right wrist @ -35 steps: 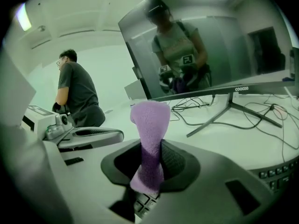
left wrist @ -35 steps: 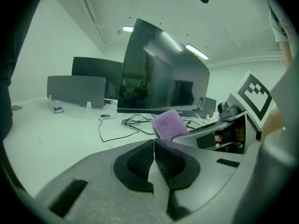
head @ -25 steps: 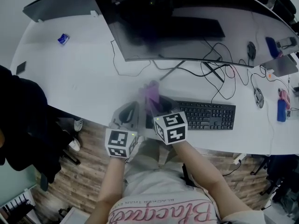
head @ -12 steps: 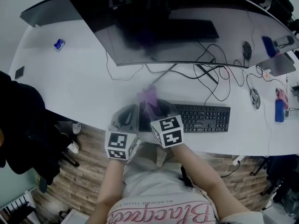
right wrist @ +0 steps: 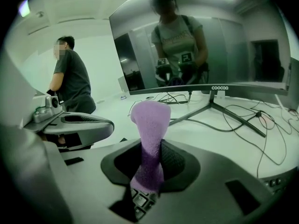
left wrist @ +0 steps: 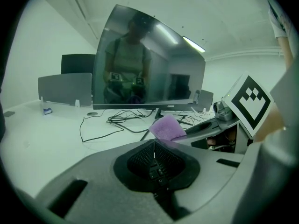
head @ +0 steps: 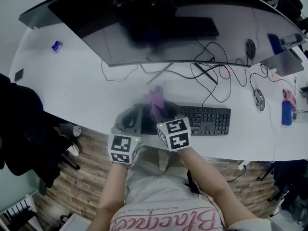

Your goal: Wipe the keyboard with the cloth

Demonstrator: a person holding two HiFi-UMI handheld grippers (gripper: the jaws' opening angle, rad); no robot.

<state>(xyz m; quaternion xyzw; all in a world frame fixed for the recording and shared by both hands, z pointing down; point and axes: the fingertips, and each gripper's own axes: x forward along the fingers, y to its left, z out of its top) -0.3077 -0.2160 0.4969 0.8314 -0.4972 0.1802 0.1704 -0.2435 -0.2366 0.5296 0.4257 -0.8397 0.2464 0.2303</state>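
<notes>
The black keyboard [head: 206, 121] lies near the front edge of the white desk [head: 77, 85]; both grippers cover its left end. My right gripper [head: 161, 112] is shut on a purple cloth [head: 156, 101], which stands up out of the jaws as a twisted strip [right wrist: 149, 134]. Keys [right wrist: 140, 202] show just under that gripper [right wrist: 152, 148]. My left gripper [head: 133, 119] sits close beside it on the left and is shut with nothing in it [left wrist: 154, 143]. In the left gripper view the cloth [left wrist: 167, 127] shows just past the jaw tips.
A wide curved monitor [head: 159, 28] stands behind the keyboard, with its stand foot and tangled cables [head: 211, 76] between them. A mouse [head: 258, 99] and a blue bottle [head: 287, 112] are at the right. A person [right wrist: 70, 83] stands off to the left.
Both grippers have shifted slightly to the right along the keyboard's left end, with the cloth still held in the right one. The head view has drifted a little.
</notes>
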